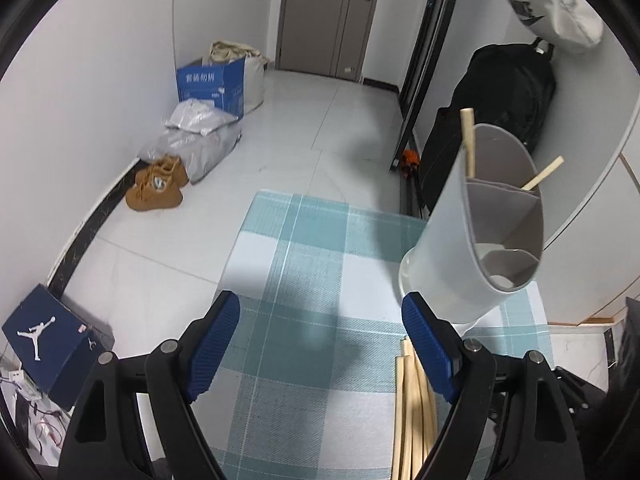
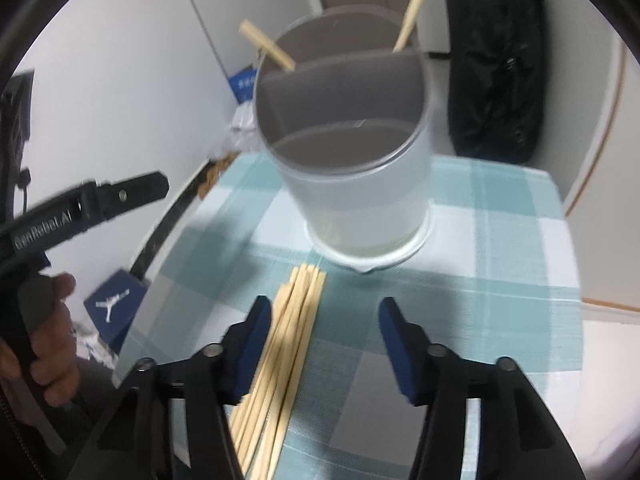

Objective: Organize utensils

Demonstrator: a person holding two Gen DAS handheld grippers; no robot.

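Chopsticks: a bundle of pale wooden sticks lay side by side on the table, just in front of the holder, running toward the camera in the right wrist view.
Holder: a pale grey round utensil cup with inner dividers stood upright on the checked cloth; two chopsticks already leaned in its far compartment, their tips above the rim.
Table: it was covered with a teal and white checked cloth.
Left hand-held gripper: its jaws stood wide apart over bare cloth with nothing between them; the bundle lay beside and partly under its right finger, and the holder was near that finger's tip.
Right hand-held gripper: its jaws were partly spread and empty, pads not pressing on anything; the bundle lay just beside the left pad, some sticks passing under it.
Person's hand: it gripped the handle of the left hand-held gripper at the left edge of the right wrist view.
Floor: a pair of brown shoes sat by the wall.
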